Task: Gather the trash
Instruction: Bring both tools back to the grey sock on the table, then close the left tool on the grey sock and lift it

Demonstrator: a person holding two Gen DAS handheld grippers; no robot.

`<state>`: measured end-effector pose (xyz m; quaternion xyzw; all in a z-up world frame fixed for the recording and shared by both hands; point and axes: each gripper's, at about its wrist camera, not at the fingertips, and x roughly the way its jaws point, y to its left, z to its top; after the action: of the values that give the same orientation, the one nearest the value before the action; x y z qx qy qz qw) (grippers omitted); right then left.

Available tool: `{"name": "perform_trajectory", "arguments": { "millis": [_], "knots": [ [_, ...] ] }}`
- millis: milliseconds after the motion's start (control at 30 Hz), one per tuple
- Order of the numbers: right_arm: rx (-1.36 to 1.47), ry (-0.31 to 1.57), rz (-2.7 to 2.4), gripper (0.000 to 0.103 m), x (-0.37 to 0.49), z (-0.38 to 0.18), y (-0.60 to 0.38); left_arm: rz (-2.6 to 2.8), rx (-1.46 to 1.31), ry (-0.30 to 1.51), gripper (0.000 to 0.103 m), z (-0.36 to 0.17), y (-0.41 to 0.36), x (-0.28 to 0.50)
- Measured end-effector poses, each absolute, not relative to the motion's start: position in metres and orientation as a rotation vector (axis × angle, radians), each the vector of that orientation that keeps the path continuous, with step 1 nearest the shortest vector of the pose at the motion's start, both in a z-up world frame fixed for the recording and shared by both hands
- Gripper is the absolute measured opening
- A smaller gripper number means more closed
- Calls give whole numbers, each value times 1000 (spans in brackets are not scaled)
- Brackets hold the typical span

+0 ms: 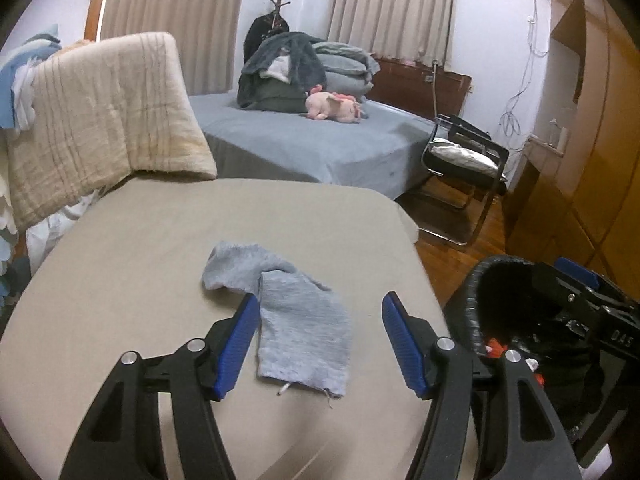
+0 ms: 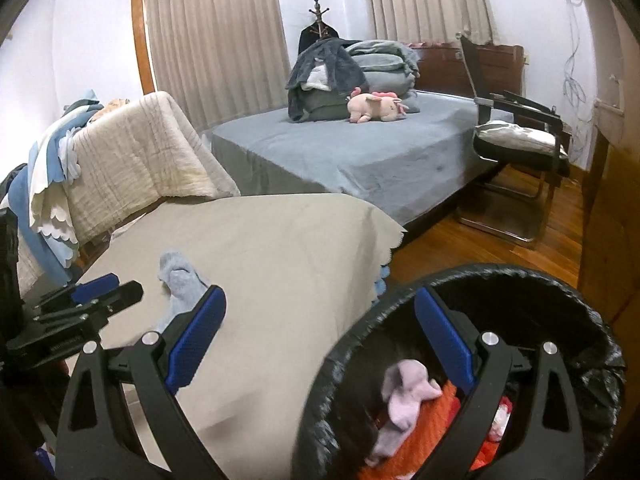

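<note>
Lying dead ahead between the wide-open jaws of the left gripper (image 1: pixel 318 342), grey cloth (image 1: pixel 296 312) runs lengthwise away on the desk (image 1: pixel 120 280); right gripper (image 2: pixel 320 344), also wide open and empty, hovers at bin (image 2: pixel 592 364).

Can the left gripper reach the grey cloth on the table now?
Probably yes: the left gripper is open with the grey cloth lying flat between its fingers, and nothing lies in the way.
</note>
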<state>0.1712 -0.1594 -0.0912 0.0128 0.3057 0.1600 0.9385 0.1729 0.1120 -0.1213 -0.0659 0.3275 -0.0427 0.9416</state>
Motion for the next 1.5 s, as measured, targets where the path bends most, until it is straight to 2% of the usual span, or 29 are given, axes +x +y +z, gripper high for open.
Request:
{"name": "perform_trajectory", "arguments": {
  "millis": [367,467,633,700,767,800,867,1067,1267,1500],
  "knots": [
    [11,644,324,93,195,-106,-145,-77,-119,729,64,-154,100,218],
    [10,651,320,93,198,-109,-146,-47,-120,741,70,-165,97,226],
    [16,662,319,93,204,-114,-148,-22,-123,768,70,-177,93,236],
    [17,666,320,93,206,-115,-147,-17,-119,776,64,-181,92,238],
    [17,669,321,93,207,-116,-146,-22,-118,788,47,-184,92,238],
    [17,670,322,93,207,-117,-146,-25,-123,790,43,-184,93,238],
    [13,672,324,93,207,-118,-144,-32,-140,783,31,-182,96,234],
    [8,674,334,93,207,-120,-136,-71,-184,756,9,-173,111,220],
    [-3,675,353,93,208,-120,-125,-75,-224,720,5,-159,130,206],
    [-11,682,369,93,209,-123,-112,-64,-229,742,5,-159,145,204]
  ]
}}
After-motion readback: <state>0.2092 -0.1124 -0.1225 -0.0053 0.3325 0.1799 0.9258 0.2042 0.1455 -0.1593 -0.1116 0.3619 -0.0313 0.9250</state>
